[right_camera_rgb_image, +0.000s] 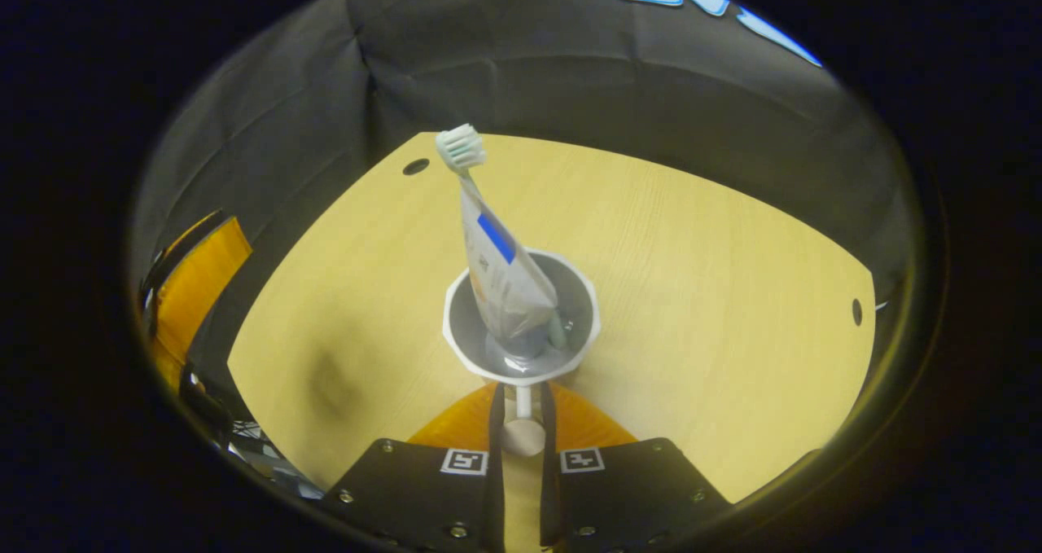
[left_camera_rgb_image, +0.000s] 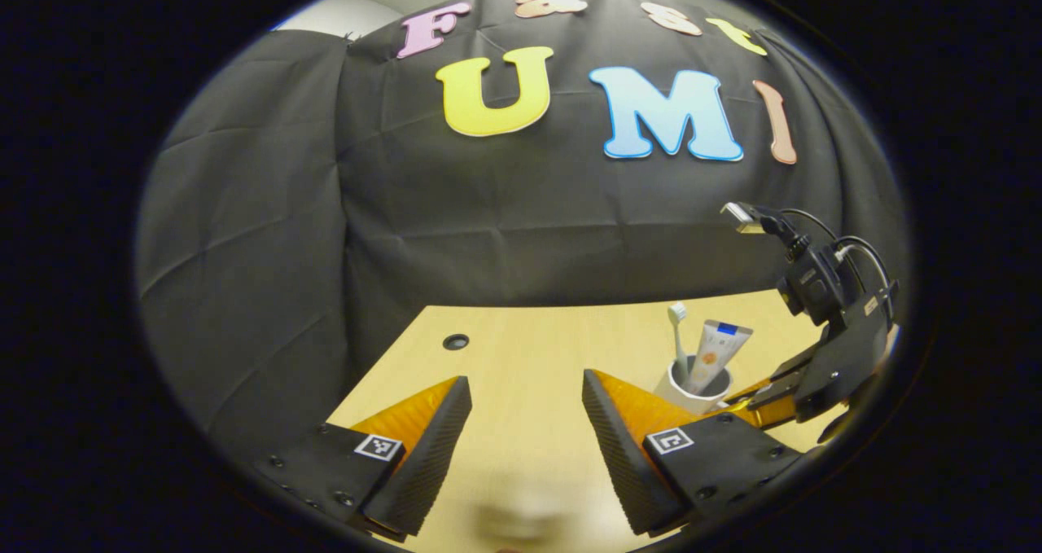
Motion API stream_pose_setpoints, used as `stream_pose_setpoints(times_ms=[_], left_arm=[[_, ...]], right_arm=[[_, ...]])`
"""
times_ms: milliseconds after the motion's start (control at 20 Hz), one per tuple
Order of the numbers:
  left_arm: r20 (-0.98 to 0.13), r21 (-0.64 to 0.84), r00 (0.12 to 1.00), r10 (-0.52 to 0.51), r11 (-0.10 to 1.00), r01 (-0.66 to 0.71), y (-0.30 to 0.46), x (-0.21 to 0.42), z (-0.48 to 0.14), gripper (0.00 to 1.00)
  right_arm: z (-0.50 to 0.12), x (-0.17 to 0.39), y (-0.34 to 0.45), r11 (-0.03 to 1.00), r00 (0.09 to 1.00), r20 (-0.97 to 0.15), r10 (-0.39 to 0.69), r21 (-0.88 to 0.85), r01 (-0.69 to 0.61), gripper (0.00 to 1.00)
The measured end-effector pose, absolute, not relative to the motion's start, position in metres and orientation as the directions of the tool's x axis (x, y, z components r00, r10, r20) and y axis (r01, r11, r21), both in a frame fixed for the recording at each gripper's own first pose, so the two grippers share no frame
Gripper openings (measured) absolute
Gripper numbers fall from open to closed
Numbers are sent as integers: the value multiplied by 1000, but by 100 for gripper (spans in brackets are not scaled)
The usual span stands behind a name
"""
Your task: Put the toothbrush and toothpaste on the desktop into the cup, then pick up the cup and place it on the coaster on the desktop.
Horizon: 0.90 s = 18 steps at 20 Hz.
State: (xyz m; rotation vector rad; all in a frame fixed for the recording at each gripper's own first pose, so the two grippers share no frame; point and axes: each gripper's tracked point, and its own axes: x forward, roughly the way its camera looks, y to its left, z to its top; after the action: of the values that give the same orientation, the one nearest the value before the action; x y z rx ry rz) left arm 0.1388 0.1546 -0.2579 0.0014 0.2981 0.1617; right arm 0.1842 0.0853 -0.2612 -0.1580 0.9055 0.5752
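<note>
Cup loaded and held by its handle; coaster not located.

Left gripper view: the left gripper (left_camera_rgb_image: 525,423) hangs wide and empty over the desk (left_camera_rgb_image: 521,349); the cup (left_camera_rgb_image: 690,390), with toothbrush (left_camera_rgb_image: 677,325) and toothpaste (left_camera_rgb_image: 716,349) upright inside, stands toward the desk's right edge, the right gripper (left_camera_rgb_image: 753,402) at its far side.
Right gripper view: the right gripper (right_camera_rgb_image: 521,410) is narrowed on the cup handle (right_camera_rgb_image: 523,402), the cup (right_camera_rgb_image: 521,317) straight ahead, well inside the desk (right_camera_rgb_image: 692,292) edges. Judgement: the right gripper is placed to carry.
</note>
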Motion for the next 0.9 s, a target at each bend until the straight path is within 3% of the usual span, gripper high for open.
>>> stream_pose_setpoints(times_ms=[850, 900], left_arm=[[-288, 31, 946, 149, 989, -146, 159, 140, -256, 94], [-287, 32, 946, 148, 989, -145, 159, 140, -255, 94]], right_arm=[[-261, 186, 74, 832, 474, -804, 358, 46, -552, 17], [-259, 187, 73, 833, 474, -803, 361, 48, -552, 22]])
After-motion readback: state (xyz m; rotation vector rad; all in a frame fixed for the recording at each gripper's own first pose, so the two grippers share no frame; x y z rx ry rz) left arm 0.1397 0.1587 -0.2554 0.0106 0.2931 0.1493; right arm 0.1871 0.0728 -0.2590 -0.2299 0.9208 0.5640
